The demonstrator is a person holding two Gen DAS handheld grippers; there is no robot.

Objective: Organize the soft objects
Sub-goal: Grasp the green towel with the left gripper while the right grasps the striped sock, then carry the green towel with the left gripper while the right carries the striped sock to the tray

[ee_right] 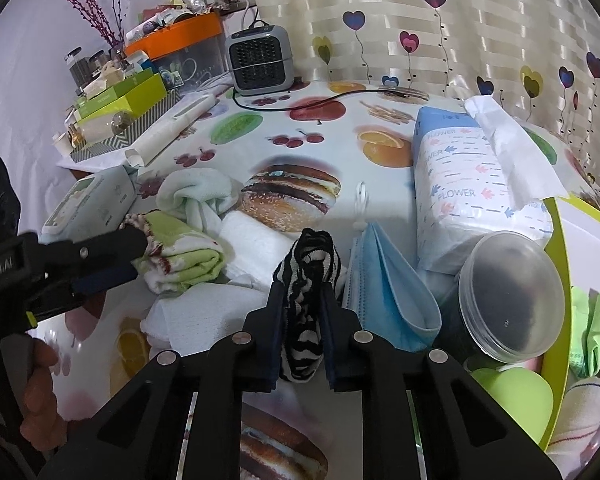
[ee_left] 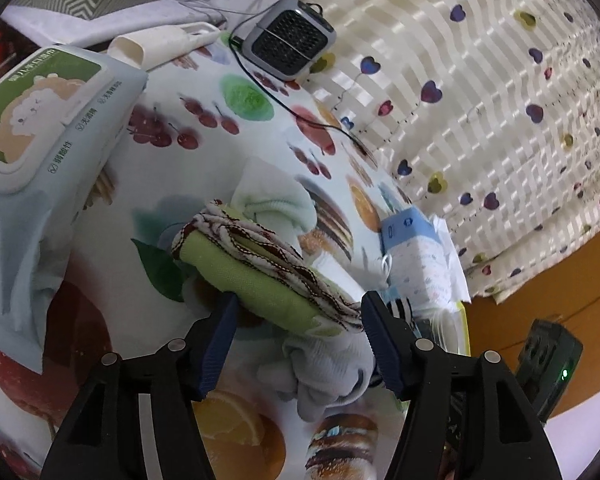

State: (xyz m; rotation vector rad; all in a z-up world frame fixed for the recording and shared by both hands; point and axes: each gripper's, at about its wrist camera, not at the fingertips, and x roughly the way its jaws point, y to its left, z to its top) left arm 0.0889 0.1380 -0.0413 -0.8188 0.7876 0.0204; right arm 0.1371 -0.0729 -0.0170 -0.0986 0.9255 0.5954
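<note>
The right gripper is seen clamped tight on a black-and-white zebra-striped fabric piece, which is pinched between the blue pads and stands up out of them above the table. The left gripper is held wide apart, its jaws set on either side of a folded green towel with a white and dark-red braided fringe; the pads are not seen pressing on it, so the towel is judged not yet gripped. It lies on the fruit-and-burger printed tablecloth, on top of crumpled white cloths.

Beside the striped piece a folded light-blue face mask is seen, and past it a soft tissue pack printed with "FLOWER" and a round clear-lidded plastic tub. At the right edge a lime-green-rimmed box already holds soft items and is judged the likely destination.

The step in hand is judged to be a paired pick-up: one item is secured, the other is being lined up. Next, the left jaws would need to be lowered and closed on the towel's middle, so that the fold is kept and the cloths beneath are left behind.
</note>
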